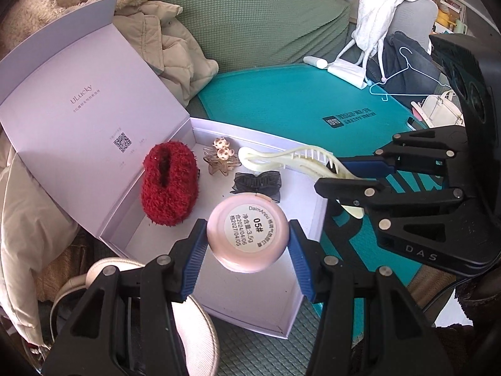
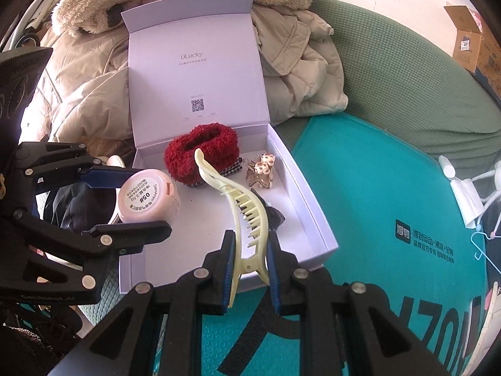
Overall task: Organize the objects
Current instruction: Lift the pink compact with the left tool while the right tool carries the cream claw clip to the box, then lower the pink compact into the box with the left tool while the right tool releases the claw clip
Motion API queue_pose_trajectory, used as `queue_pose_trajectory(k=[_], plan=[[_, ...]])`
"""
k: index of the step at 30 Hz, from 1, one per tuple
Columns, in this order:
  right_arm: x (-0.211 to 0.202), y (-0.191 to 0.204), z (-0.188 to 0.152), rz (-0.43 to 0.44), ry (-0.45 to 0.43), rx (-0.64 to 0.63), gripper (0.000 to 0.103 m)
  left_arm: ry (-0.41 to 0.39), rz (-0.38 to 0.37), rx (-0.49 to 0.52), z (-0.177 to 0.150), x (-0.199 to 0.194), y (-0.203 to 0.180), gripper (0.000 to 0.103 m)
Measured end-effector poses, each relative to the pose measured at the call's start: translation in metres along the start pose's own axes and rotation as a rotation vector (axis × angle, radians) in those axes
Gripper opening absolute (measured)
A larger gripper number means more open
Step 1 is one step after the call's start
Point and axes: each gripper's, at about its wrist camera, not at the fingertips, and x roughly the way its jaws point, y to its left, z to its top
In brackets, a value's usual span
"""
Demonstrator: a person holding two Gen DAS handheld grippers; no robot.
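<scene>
The left gripper point(image 1: 247, 241) is clamped on a round pink compact point(image 1: 247, 233), its label side up reading "05#", held over the near end of the open lavender box point(image 1: 308, 216) just above the white floor. The right gripper point(image 2: 250, 271) pinches the handle end of a pale yellow banana hair clip point(image 2: 241, 206), whose toothed length reaches out over the box's right-hand rim toward the middle. Inside the box, a fuzzy red scrunchie point(image 1: 170, 185) lies against the far wall by the hinge of the raised lid point(image 1: 72, 119), which carries the word "ULucky" and a QR code. Beside the scrunchie, near the far right corner, sits an amber claw clip with small flowers point(image 1: 220, 158), and a black bow clip point(image 1: 256, 183) lies nearer the middle, just beyond the compact. The box rests on a teal mat point(image 1: 300, 106) on a green sofa point(image 1: 250, 22), with a beige padded coat point(image 1: 169, 47) heaped behind the lid.
</scene>
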Motion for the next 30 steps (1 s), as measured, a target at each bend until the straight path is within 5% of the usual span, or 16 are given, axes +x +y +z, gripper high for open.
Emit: queue_pose_trajectory(k=[10,30], plan=[[0.024,-0.014,0.017,0.016,0.013,0.028,0.018,0.020,0.058,0.005,0.020,0.033,0.019,0.049],[0.086,-0.026,0.027,0.083,0.088,0.073,0.018,0.100,0.047,-0.060,0.036,0.099,0.049,0.049]])
